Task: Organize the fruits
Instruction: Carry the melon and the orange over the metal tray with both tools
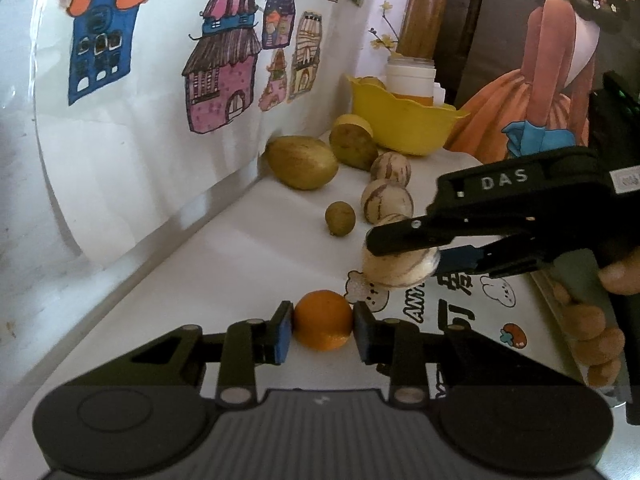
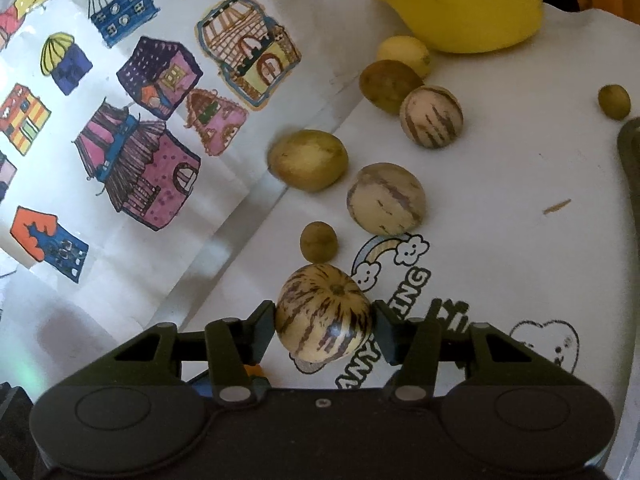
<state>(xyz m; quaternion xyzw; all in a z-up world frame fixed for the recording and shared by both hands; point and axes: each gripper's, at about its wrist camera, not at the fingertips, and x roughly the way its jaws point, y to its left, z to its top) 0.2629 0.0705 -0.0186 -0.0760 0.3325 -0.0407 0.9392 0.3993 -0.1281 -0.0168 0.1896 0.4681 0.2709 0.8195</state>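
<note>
A white tabletop (image 2: 500,184) printed with cartoon clouds and lettering was seen, backed on the left by a white wall sheet (image 1: 132,152) covered in coloured drawings of houses. At the far end a yellow bowl (image 1: 404,120) stood, with a white jar (image 1: 410,76) behind it and a poster of a figure in an orange dress (image 1: 552,80) to the right.

An orange (image 1: 323,319) was held between the pads of the left gripper (image 1: 322,332), closed on both its sides, near the table's front. A striped melon (image 2: 323,318) was clamped in the right gripper (image 2: 325,330), just beyond the orange and slightly right.

Between the grippers and the bowl, loose fruit lay on the table: two more striped melons (image 2: 386,199) (image 2: 431,116), an oval green-yellow fruit (image 2: 307,160) against the wall sheet, and a small brown round fruit (image 2: 318,241).

Only in the left wrist view were the right gripper's black body, marked DAS, and the holding hand (image 1: 600,320) shown. Only in the right wrist view were another small fruit (image 2: 614,101) far right and a rainbow print (image 2: 380,252) shown.
</note>
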